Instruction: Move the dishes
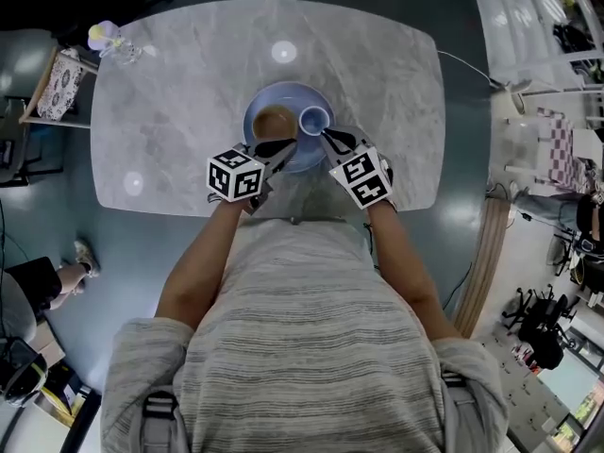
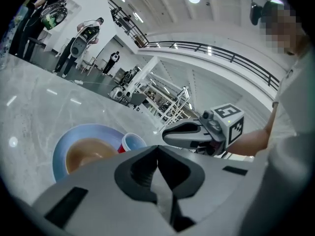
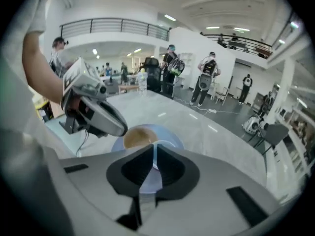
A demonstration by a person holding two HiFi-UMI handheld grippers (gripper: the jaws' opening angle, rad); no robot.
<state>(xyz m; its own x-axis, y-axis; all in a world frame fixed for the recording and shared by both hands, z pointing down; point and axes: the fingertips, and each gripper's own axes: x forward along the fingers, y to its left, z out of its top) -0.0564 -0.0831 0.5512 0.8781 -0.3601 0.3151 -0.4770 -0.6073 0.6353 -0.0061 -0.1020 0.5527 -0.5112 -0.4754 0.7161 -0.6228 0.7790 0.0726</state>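
Marble worktop, centre: blue plate, brown bowl on it, cup at its right side. Left hand-held gripper: jaws together, empty, at plate's near rim, likely standing by to steady it. Right hand-held gripper: pinched narrow on cup rim, apparently to lift it off before the plate moves.

Our right gripper pinches the thin pale-blue wall of a cup between its fingers. Just beyond the fingertips we see a blue plate bearing a brown bowl. Our left gripper hangs up-left of them.
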